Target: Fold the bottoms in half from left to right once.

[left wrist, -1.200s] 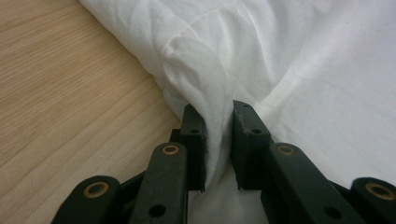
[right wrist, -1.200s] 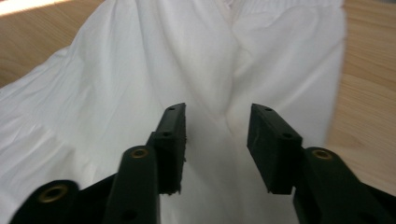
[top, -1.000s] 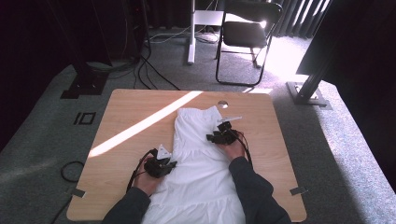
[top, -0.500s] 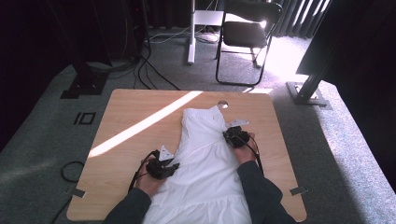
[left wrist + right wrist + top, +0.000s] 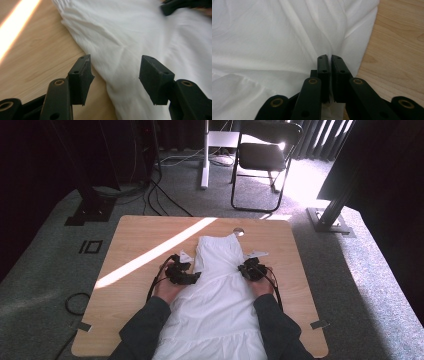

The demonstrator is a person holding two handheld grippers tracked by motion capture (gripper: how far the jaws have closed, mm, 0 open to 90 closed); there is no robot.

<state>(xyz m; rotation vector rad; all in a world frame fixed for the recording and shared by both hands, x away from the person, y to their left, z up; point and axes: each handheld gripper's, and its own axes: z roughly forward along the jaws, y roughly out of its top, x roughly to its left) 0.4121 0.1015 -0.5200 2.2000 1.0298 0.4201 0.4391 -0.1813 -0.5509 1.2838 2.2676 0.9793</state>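
White dress laid flat, folding barely begun.
Right gripper pinches its right edge; left gripper, jaws just spreading, holds nothing.

Black chair — floor cables

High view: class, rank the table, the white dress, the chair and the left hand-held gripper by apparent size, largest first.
1. Table
2. White dress
3. Chair; farther from the camera, so its rank is unsure
4. Left hand-held gripper
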